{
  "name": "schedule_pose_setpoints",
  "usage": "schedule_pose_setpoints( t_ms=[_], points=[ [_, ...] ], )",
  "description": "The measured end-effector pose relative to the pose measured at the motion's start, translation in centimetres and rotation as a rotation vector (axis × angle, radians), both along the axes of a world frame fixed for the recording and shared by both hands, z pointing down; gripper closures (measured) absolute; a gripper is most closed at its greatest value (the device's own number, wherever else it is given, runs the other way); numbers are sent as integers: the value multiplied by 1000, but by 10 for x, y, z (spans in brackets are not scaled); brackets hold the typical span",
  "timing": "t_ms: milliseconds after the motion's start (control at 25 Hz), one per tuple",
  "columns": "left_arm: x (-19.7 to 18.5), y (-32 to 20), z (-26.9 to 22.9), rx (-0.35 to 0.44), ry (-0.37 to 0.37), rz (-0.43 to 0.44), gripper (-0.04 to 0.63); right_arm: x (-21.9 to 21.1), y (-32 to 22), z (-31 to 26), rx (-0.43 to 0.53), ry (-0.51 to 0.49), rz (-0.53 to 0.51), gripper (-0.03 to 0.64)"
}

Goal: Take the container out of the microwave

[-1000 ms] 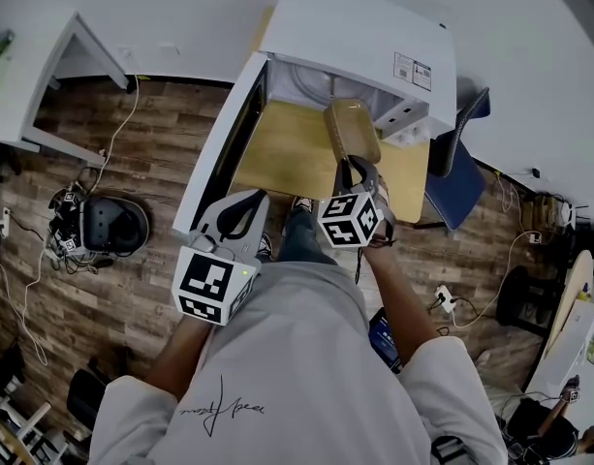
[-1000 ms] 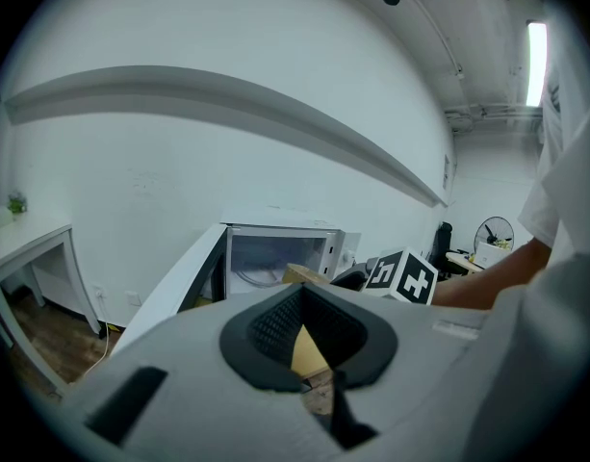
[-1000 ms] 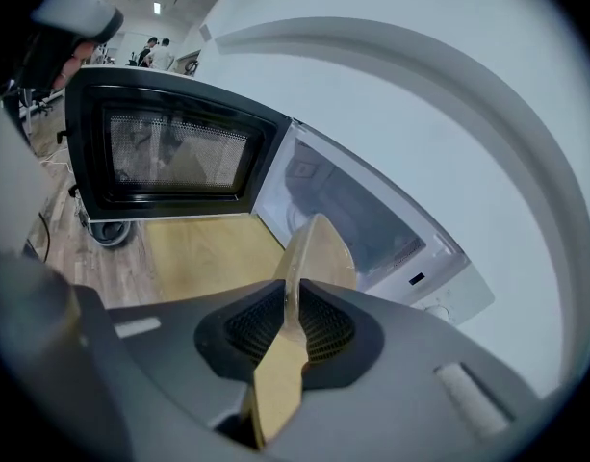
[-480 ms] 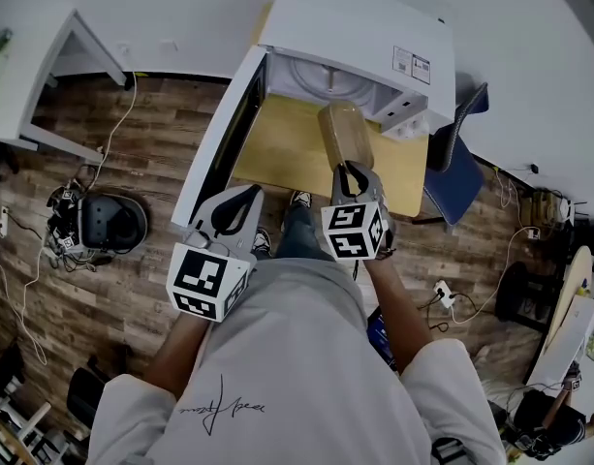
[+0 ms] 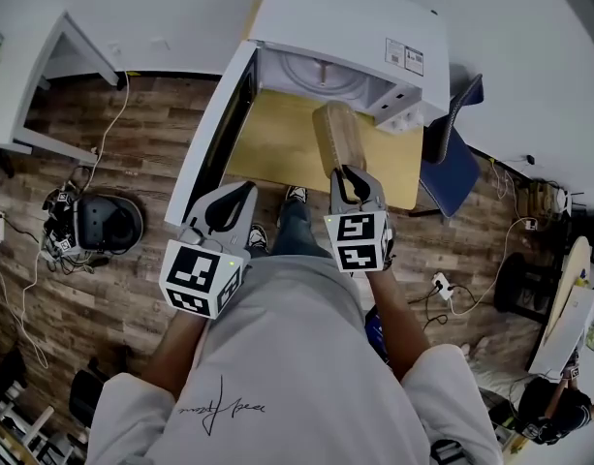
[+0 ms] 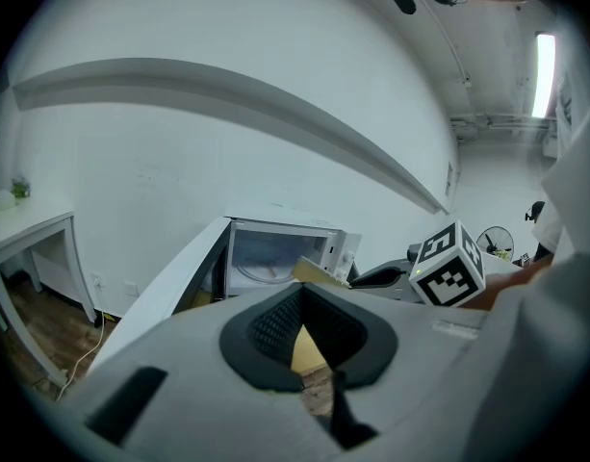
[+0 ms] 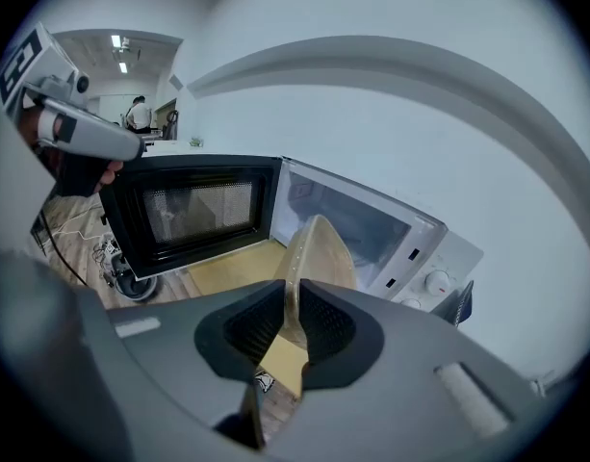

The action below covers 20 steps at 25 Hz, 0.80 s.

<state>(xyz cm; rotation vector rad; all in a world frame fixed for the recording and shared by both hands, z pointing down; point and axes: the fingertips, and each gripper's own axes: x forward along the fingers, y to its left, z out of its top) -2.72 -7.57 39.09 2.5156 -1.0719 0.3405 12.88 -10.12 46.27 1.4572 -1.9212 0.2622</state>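
The white microwave (image 5: 355, 27) stands on a yellow wooden table (image 5: 277, 148) with its door (image 5: 214, 139) swung open to the left. My right gripper (image 5: 347, 172) is shut on the near rim of a brown shallow container (image 5: 337, 139), holding it in front of the oven's mouth, above the table and tilted on edge. In the right gripper view the container (image 7: 319, 248) rises from between the pads (image 7: 325, 320). My left gripper (image 5: 246, 188) hangs by the door's outer end, shut and empty.
A blue chair (image 5: 452, 177) stands to the right of the table. On the wooden floor at the left lie a round dark device (image 5: 108, 226) and cables. A white desk (image 5: 45, 85) is at the far left. The oven cavity (image 6: 275, 256) holds only its turntable.
My right gripper has drawn the container back from the oven's mouth toward me and a little up, rolling it further onto its edge. The left gripper has stayed put.
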Motion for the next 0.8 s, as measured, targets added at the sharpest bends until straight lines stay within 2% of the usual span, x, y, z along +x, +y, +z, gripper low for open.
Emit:
schedule_pose_setpoints(
  t_ms=[400,640,800],
  points=[
    [5,-1,3,-15,23,-9,598,7,16,-10,-15,-138,44,557],
    [9,-1,5,-6,5,-4,598,9,22,-19,-22,-245,69,557],
    [7,-3,4,-11,8,-39,603,9,27,-27,-4,-319,67,557]
  ],
)
